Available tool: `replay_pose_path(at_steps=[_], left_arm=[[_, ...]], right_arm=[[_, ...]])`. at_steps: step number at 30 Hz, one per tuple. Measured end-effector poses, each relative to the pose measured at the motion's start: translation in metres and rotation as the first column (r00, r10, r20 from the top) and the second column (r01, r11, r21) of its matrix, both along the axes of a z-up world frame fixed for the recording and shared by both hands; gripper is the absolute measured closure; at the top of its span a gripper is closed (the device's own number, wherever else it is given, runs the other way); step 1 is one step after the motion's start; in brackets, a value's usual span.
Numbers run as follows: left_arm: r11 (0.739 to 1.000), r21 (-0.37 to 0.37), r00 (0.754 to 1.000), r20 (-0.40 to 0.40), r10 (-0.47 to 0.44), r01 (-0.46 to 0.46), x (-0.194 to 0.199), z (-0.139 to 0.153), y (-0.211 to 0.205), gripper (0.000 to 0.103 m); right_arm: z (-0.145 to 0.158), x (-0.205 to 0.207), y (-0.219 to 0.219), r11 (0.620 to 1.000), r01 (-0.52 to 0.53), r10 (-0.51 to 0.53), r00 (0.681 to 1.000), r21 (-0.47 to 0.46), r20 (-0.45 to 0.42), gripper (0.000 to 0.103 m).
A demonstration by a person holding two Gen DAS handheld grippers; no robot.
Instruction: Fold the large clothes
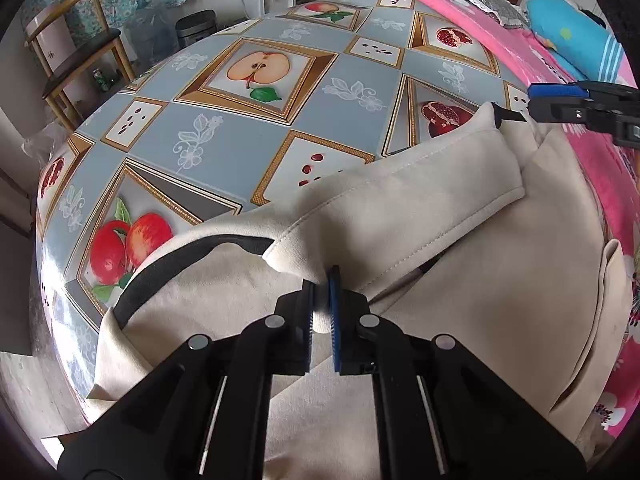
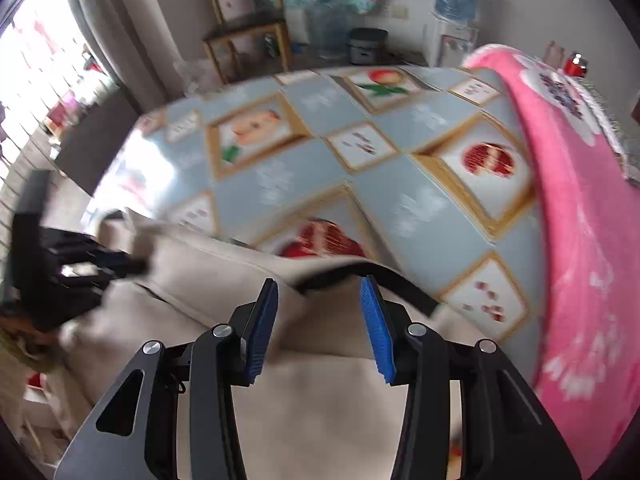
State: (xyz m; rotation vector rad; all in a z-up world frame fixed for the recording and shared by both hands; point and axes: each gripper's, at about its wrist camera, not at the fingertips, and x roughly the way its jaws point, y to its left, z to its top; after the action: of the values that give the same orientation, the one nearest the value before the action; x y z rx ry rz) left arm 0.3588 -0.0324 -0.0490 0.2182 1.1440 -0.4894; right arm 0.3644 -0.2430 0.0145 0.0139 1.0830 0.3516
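Firmly, the left gripper [image 1: 321, 304] pinches a raised fold of the beige garment [image 1: 460, 320], jaws nearly closed on the cloth. The right gripper [image 2: 318, 320] hangs over the same garment with jaws spread apart and nothing between them, near its black-trimmed edge [image 2: 384, 276]. The garment lies on the near part of the fruit-print tablecloth [image 1: 256, 128], one corner drooping off the table's side. Beyond it the cloth runs bare to the far edge; a pink blanket [image 2: 576, 240] borders one side.
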Motion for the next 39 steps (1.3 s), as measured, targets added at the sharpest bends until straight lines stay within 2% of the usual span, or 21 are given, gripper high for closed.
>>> replay_pose_path(at_steps=[1,2,3,5,8,11,14,16,19,20,21,23,25,27,30,31,32,33,34,35,39], left_arm=[[1.000,-0.005,1.000,-0.001,0.003,-0.003,0.000,0.000,0.001,0.096],[1.000,-0.009,1.000,-0.002,0.006,-0.006,0.000,0.000,0.002,0.096],[1.000,-0.015,1.000,-0.002,0.009,-0.009,0.000,0.000,0.003,0.096],[0.999,-0.033,1.000,-0.001,0.022,-0.022,0.000,0.000,0.006,0.093],[0.995,-0.071,0.997,0.018,0.073,-0.072,-0.001,0.009,0.022,0.083],[0.980,-0.165,0.987,0.103,0.126,-0.108,-0.009,0.036,0.046,0.084],[0.975,-0.213,0.989,0.120,0.089,-0.062,-0.006,0.046,0.040,0.084],[0.978,-0.208,0.997,0.065,0.029,-0.015,0.000,0.035,0.019,0.084],[0.989,-0.142,0.999,0.002,-0.046,0.046,0.002,0.006,-0.012,0.084],[0.992,-0.120,0.999,0.007,-0.046,0.047,0.002,0.001,-0.015,0.084],[0.990,-0.131,0.999,0.016,-0.041,0.043,0.001,-0.001,-0.015,0.084],[0.984,-0.178,1.000,-0.008,-0.021,0.019,0.003,-0.001,-0.007,0.084],[0.979,-0.203,1.000,-0.013,-0.019,0.016,0.003,-0.003,-0.003,0.084],[0.979,-0.204,1.000,-0.004,-0.024,0.023,0.001,-0.004,-0.003,0.084],[0.982,-0.189,1.000,0.012,-0.027,0.028,-0.002,-0.005,-0.007,0.084],[0.982,-0.185,0.999,0.021,-0.030,0.034,-0.002,-0.005,-0.008,0.084],[0.982,-0.186,0.999,0.026,-0.033,0.037,-0.002,-0.006,-0.008,0.084],[0.981,-0.192,0.999,0.027,-0.033,0.037,-0.002,-0.006,-0.007,0.084],[0.979,-0.203,0.999,0.024,-0.031,0.035,-0.001,-0.006,-0.006,0.085],[0.977,-0.211,0.999,0.021,-0.030,0.034,0.000,-0.006,-0.004,0.085],[0.974,-0.225,1.000,0.015,-0.013,0.016,0.002,-0.007,-0.004,0.087]], right_arm=[[-0.001,-0.001,0.019,0.997,-0.063,0.063,0.998,0.050,0.008,0.066],[-0.004,-0.006,0.030,0.993,-0.109,0.108,0.994,0.053,0.012,0.072],[-0.009,-0.007,0.047,0.987,-0.158,0.158,0.987,0.030,0.011,0.074],[-0.029,-0.010,0.075,0.968,-0.252,0.252,0.967,-0.013,-0.029,0.084],[-0.054,-0.013,0.087,0.953,-0.290,0.283,0.955,-0.085,-0.086,0.087],[-0.054,-0.015,0.090,0.946,-0.300,0.291,0.953,-0.120,-0.085,0.087],[-0.054,-0.013,0.099,0.941,-0.305,0.296,0.952,-0.150,-0.077,0.087],[-0.054,-0.012,0.100,0.941,-0.302,0.293,0.953,-0.150,-0.080,0.087],[-0.054,-0.016,0.086,0.948,-0.284,0.274,0.958,-0.145,-0.082,0.087],[-0.049,-0.019,0.079,0.954,-0.267,0.258,0.963,-0.135,-0.085,0.085],[-0.043,-0.021,0.066,0.965,-0.234,0.225,0.971,-0.118,-0.085,0.083],[-0.026,-0.024,0.034,0.988,-0.142,0.138,0.988,-0.058,-0.072,0.062],[-0.018,-0.022,0.000,0.999,-0.040,0.042,0.995,0.021,-0.086,0.055],[-0.027,-0.011,-0.025,0.995,0.053,-0.038,0.986,0.089,-0.165,0.055],[-0.053,0.003,-0.027,0.983,0.091,-0.040,0.953,0.159,-0.300,0.055],[-0.057,0.003,-0.022,0.983,0.081,-0.027,0.951,0.164,-0.307,0.057],[-0.056,0.001,-0.013,0.987,0.049,-0.004,0.959,0.152,-0.284,0.073],[-0.053,0.001,-0.004,0.994,0.020,0.009,0.968,0.110,-0.251,0.078],[-0.050,0.001,0.004,0.997,0.004,0.013,0.974,0.076,-0.228,0.088],[-0.047,0.003,0.008,0.998,-0.001,0.013,0.976,0.056,-0.216,0.093],[-0.042,0.010,0.025,0.995,-0.028,0.013,0.988,-0.095,-0.157,0.095]])
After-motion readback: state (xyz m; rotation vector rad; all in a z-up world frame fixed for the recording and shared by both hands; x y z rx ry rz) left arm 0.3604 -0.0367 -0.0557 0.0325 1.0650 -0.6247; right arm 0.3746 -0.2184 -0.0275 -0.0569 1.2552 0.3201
